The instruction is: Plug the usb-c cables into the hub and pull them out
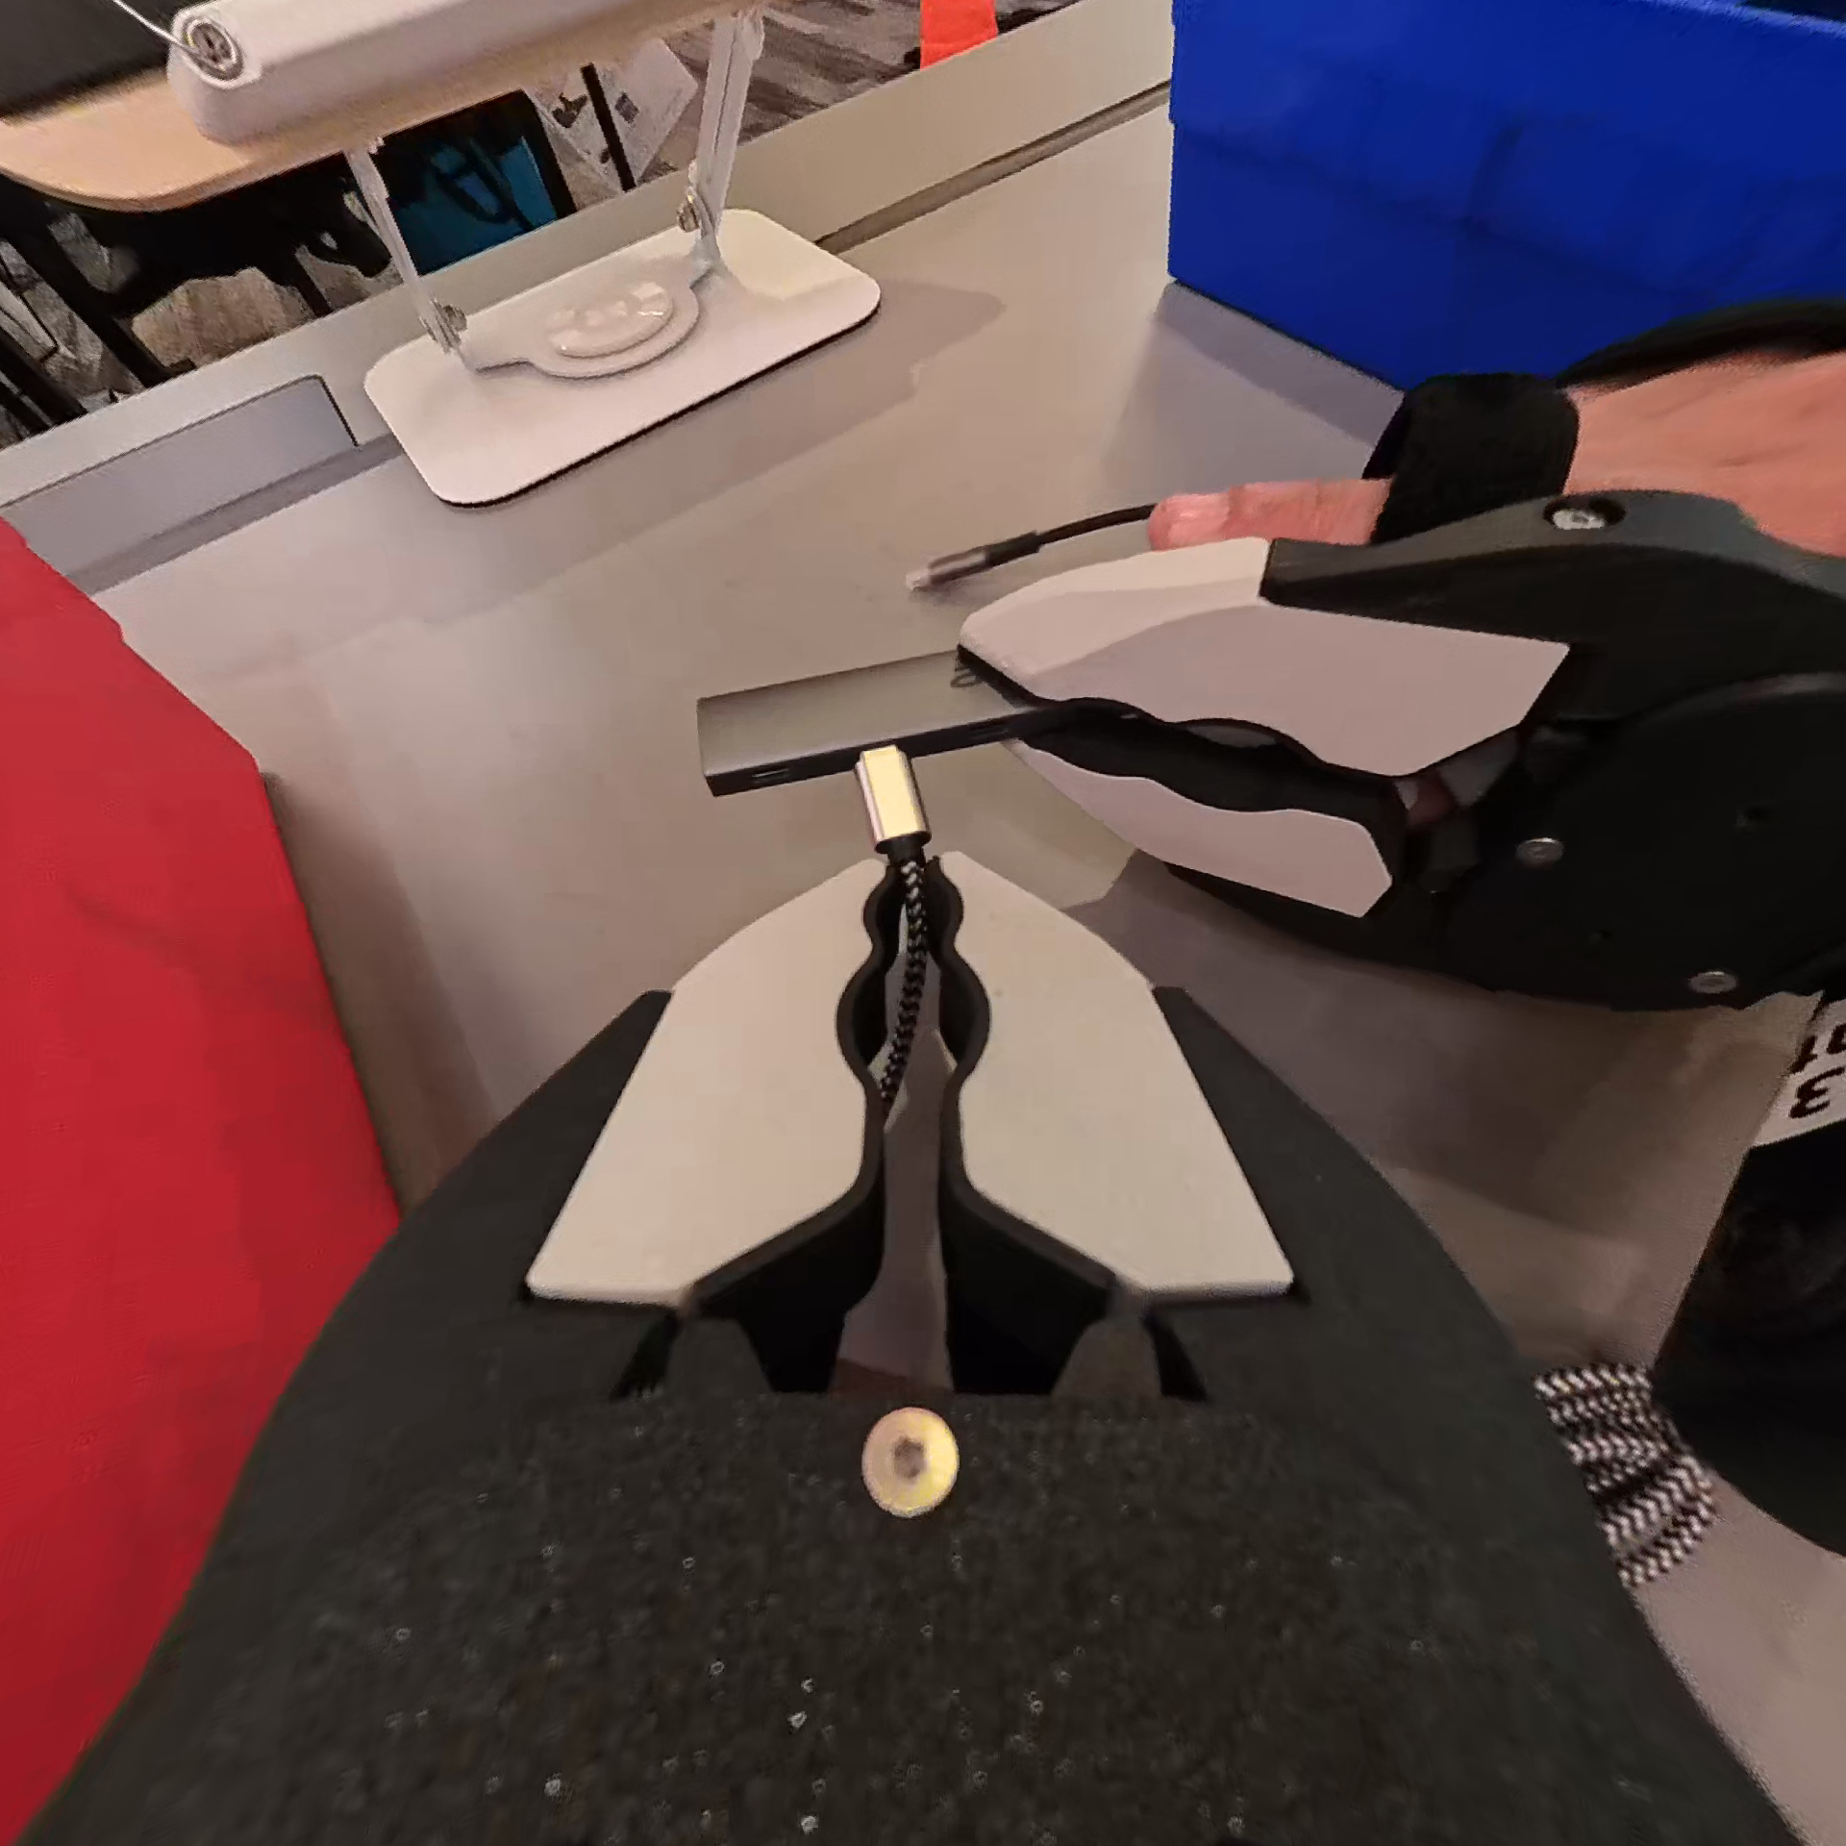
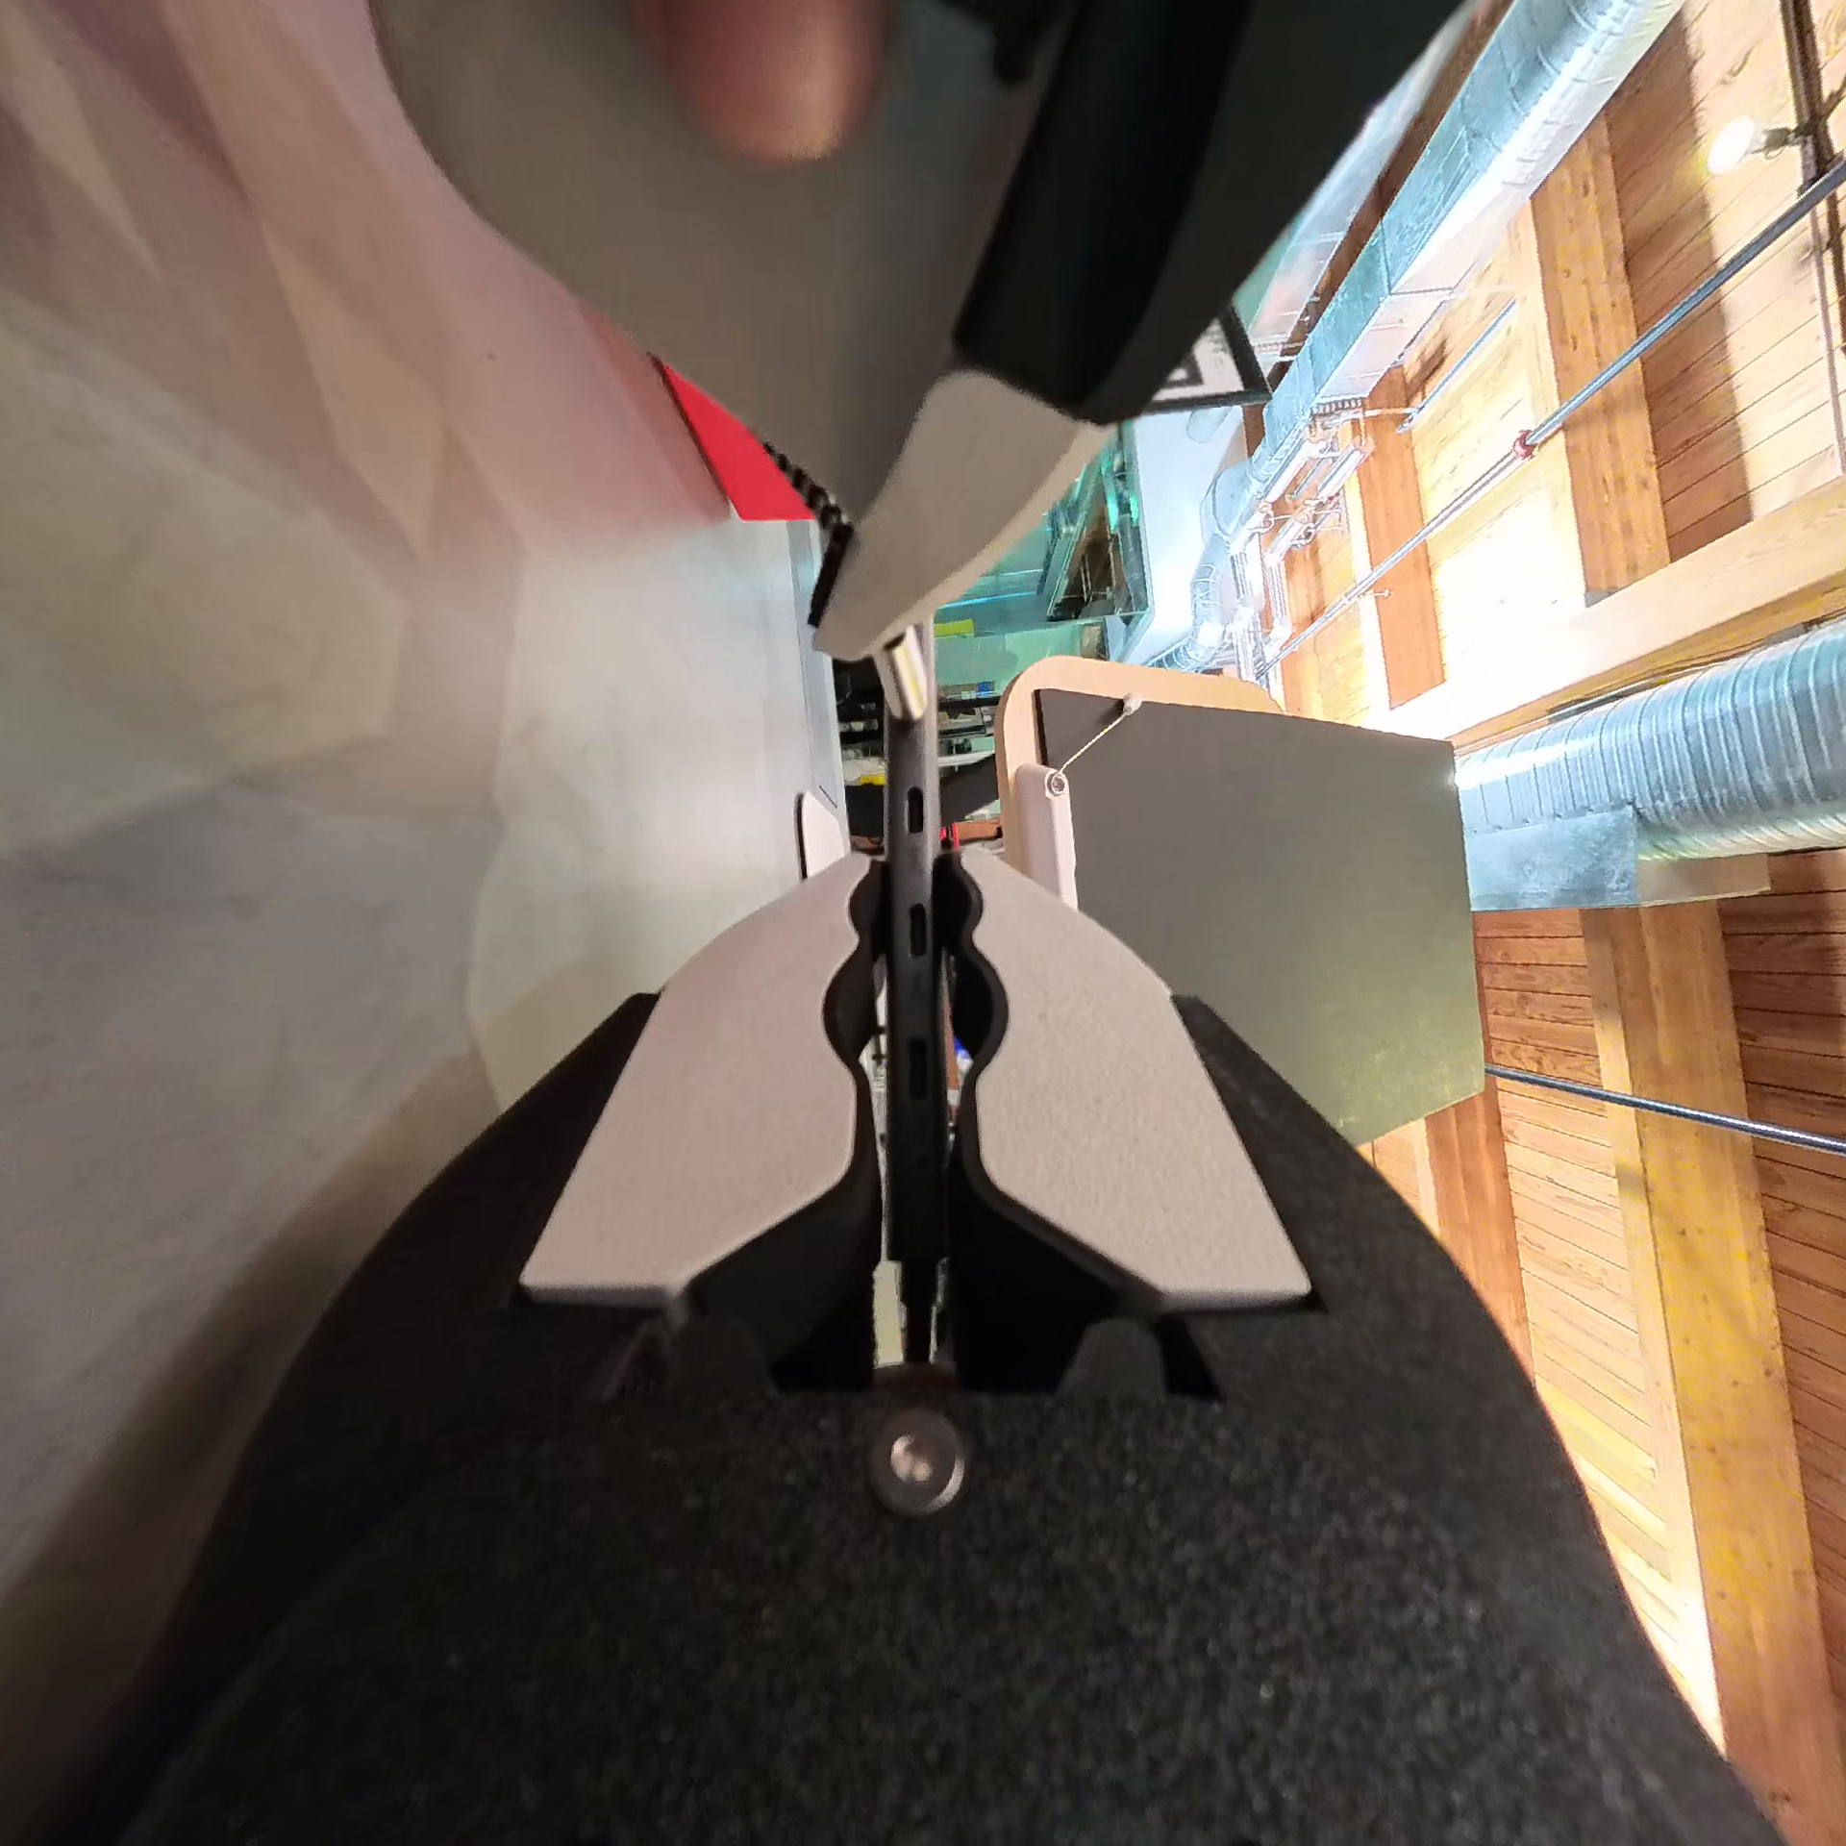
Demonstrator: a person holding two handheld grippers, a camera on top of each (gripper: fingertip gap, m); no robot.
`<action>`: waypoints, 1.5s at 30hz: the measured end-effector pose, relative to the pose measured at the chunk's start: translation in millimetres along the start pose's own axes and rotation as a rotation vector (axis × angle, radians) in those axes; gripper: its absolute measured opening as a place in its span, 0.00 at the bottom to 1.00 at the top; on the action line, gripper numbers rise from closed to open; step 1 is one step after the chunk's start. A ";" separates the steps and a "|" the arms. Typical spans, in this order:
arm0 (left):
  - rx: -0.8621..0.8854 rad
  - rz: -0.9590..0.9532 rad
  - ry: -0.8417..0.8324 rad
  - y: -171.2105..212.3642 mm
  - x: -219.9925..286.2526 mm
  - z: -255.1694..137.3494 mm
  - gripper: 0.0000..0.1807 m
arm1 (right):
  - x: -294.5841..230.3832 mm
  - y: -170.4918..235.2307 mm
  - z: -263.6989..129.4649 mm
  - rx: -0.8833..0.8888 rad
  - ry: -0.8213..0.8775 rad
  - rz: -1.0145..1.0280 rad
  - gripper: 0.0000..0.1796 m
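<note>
An open-plan office or lab loft is suggested by a grey desk [image 1: 619, 559], exposed metal ducts [image 2: 1648, 759], and a timber-planked ceiling [image 2: 1598, 1149].

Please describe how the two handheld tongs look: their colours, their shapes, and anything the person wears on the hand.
Both tongs, left and right, have two broad light-grey fingers with wavy black inner pads, set in a black body with a rough felt-like top and a metal screw. A black strap crosses the person's hand on the right one, which also carries a white sticker.
</note>
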State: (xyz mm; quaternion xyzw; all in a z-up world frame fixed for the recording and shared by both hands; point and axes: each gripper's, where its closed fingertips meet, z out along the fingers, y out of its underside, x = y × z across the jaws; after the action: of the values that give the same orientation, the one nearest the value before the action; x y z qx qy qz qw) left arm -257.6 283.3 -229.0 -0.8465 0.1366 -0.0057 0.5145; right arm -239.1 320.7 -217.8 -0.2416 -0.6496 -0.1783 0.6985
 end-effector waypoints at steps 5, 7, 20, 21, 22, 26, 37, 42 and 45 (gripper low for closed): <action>0.013 0.003 -0.001 -1.3 0.6 -1.7 0.02 | 0.8 -2.2 -1.8 0.012 -0.002 0.025 0.05; 0.017 -0.003 0.000 -1.5 0.4 -1.4 0.04 | -0.1 -3.8 -2.7 0.022 -0.009 0.031 0.05; -0.021 -0.013 0.024 2.0 -2.0 -1.3 0.03 | -3.8 -11.1 -4.2 0.047 -0.029 0.030 0.05; -0.024 -0.010 0.036 2.6 -1.9 -1.7 0.03 | -3.2 -12.1 -5.0 0.056 -0.028 0.031 0.05; -0.030 -0.007 0.044 2.9 -1.4 -2.3 0.03 | -3.2 -13.1 -6.0 0.063 -0.029 0.032 0.05; -0.050 -0.009 0.046 6.5 -2.0 -1.0 0.03 | -4.5 -14.2 -6.0 0.070 -0.030 0.017 0.05; -0.029 0.042 0.029 -1.6 -2.4 -3.7 0.02 | -0.9 -9.0 -4.5 0.041 -0.065 0.146 0.05; -0.052 0.017 0.050 4.4 0.6 -0.2 0.02 | -9.2 -6.3 -6.2 0.019 -0.101 0.129 0.06; -0.052 0.004 0.053 3.8 0.2 -0.6 0.02 | -9.0 -6.0 -5.3 0.014 -0.083 0.086 0.06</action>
State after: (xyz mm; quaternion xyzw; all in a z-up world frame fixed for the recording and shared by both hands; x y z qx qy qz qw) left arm -258.4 281.1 -232.1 -0.8590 0.1518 -0.0239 0.4884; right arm -238.9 312.2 -226.3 -0.2717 -0.6683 -0.1336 0.6795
